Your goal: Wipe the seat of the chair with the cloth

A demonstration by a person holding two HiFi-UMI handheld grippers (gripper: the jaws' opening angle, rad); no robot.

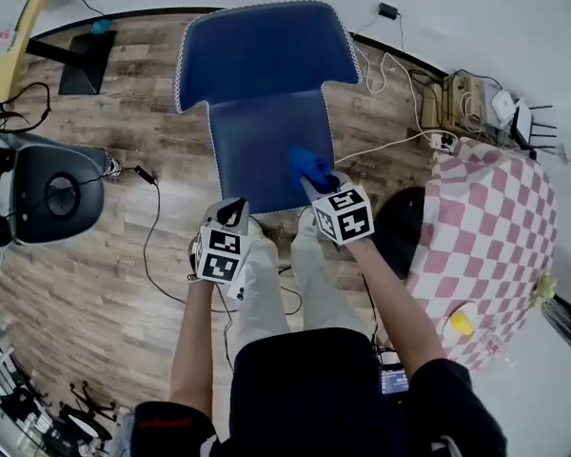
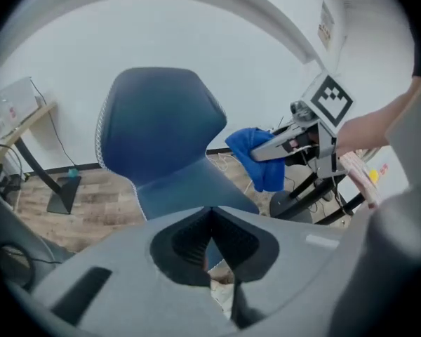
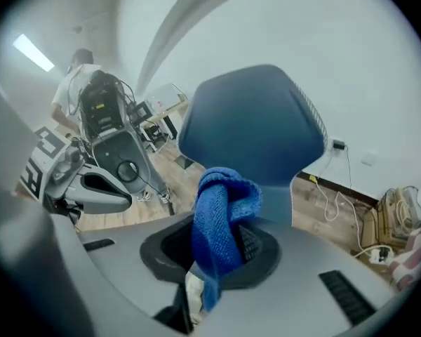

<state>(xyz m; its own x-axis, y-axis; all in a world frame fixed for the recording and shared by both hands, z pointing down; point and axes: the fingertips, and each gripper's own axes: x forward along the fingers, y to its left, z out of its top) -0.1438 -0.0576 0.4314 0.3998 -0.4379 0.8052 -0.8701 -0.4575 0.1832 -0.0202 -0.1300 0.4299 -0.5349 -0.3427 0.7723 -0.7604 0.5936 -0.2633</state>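
So the blue chair (image 1: 266, 65) sits at 12 o'clock from us. Its seat (image 1: 262, 160) looks bare and evenly blue, with no smear or wet streak we can spot, so how much is already wiped is anyone's guess. Our read: no wiping stroke is on right now, since the cloth (image 1: 309, 165) hangs in the air over the seat's 4 o'clock corner rather than lying flat on it. The left hand-held gripper (image 2: 210, 243) is off the seat's 7 o'clock edge, jaws pressed together with nothing in them. The right hand-held gripper (image 3: 217, 255) is clamped on that cloth, which bunches up above the jaws and dangles a tail below.
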